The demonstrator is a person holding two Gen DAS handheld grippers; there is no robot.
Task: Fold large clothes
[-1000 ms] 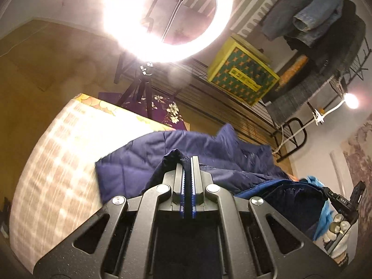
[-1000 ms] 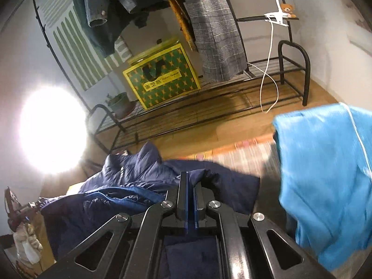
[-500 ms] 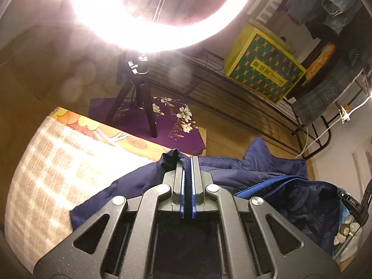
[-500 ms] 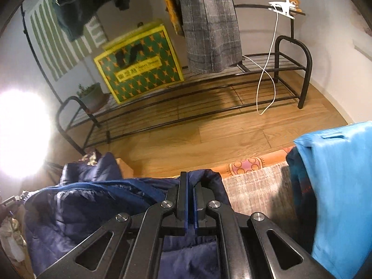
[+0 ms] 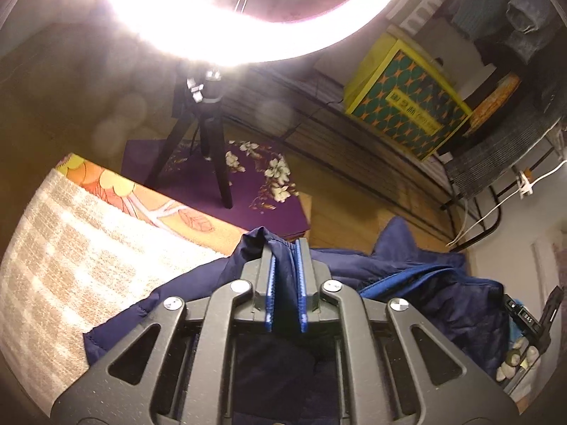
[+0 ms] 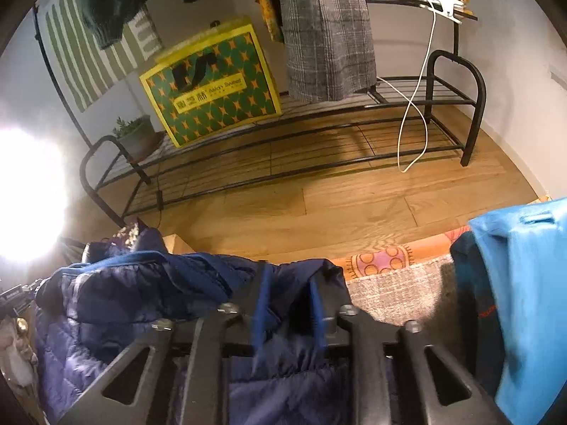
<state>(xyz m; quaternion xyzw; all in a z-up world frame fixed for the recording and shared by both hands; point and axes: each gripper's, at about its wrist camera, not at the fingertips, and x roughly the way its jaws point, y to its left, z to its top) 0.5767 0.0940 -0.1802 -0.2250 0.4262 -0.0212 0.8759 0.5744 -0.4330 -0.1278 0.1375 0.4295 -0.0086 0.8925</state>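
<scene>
A navy quilted jacket (image 5: 425,290) lies bunched on a beige checked bed cover (image 5: 71,248), close to its far edge. My left gripper (image 5: 285,244) is at the jacket's hem; its jaws are opening, and a fold of navy fabric stands loose between the blue pads. In the right wrist view the same jacket (image 6: 141,283) spreads leftward. My right gripper (image 6: 288,272) is over another part of the hem, its jaws opening wide with slack fabric between them. A gloved hand (image 5: 517,354) shows at the left view's right edge.
A bright blue garment (image 6: 524,283) lies on the cover (image 6: 393,290) to the right. A glaring ring light (image 5: 248,17) on a tripod (image 5: 212,148) stands on a purple floral box (image 5: 248,184). Across the wood floor, a black rack (image 6: 319,134) holds a yellow-green box (image 6: 212,85) under hanging clothes.
Both grippers came down towards the bed's far edge with the jacket's hem. Both were shut on the fabric; their jaws have now parted and the fabric sits loose between them.
</scene>
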